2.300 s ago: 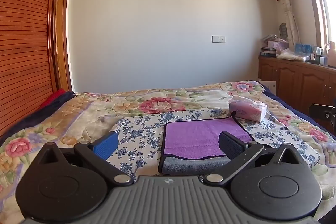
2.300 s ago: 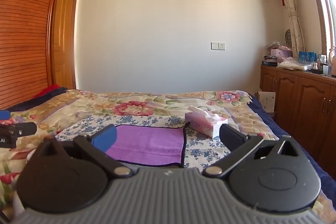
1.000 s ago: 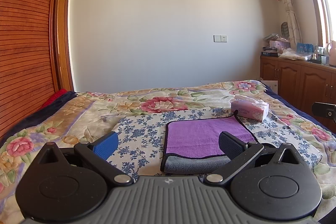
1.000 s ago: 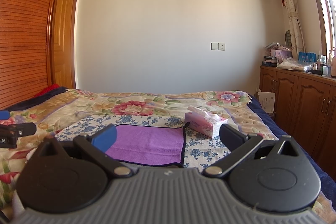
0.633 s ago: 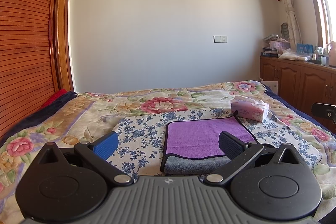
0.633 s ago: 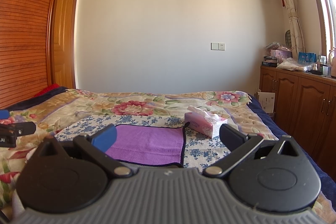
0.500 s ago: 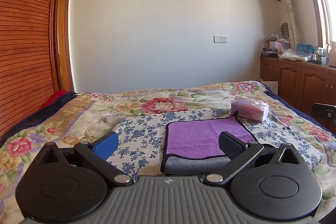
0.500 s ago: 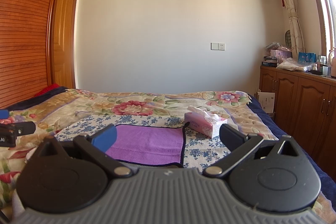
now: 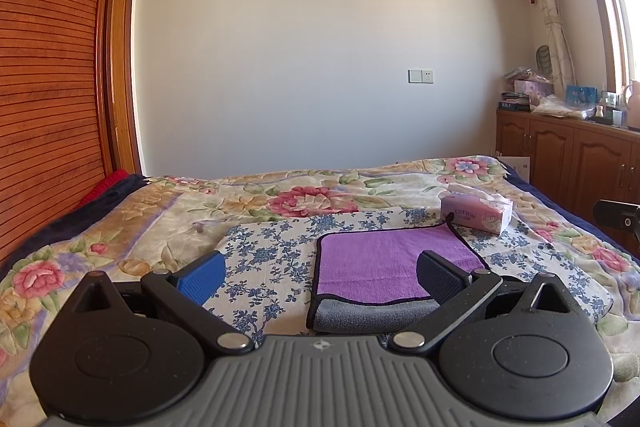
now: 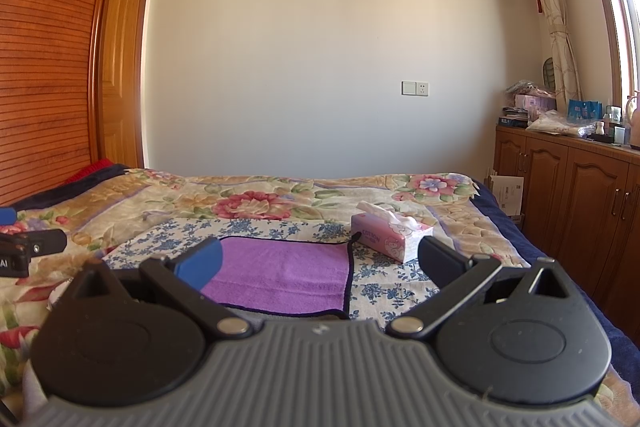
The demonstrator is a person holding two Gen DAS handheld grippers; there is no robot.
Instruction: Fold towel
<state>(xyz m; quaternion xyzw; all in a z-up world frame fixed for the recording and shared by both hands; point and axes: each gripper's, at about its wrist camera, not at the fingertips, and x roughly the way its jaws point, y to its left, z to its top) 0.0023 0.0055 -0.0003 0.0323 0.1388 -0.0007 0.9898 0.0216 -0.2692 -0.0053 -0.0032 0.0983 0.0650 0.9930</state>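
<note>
Hovering with jaws spread wide and gripping nothing: left gripper [image 9: 318, 273], poised low above the near edge of the bed [image 9: 168, 211]. Likewise standing parted and empty-handed: right gripper [image 10: 318, 259], hanging a little to the right, with the other tool's black tip peeking in at the frame's left edge.

Lying just ahead of both, flat on the blue-flowered sheet [image 9: 268, 251]: purple towel [image 9: 384, 267], purple face up, black-trimmed, with a grey layer [image 9: 372, 317] showing along the near edge. Looking already doubled over at least once, judging by that grey band under the purple. Sitting near the towel's far right corner, not quite touching as far as can be told: pink tissue box [image 9: 476, 213].

Seeming partway through or possibly finished; nothing being held or lifted right now. Remaining, if another fold is wanted: pinching two corners and carrying them across. Impossible to tell whether further folding is intended.
</note>
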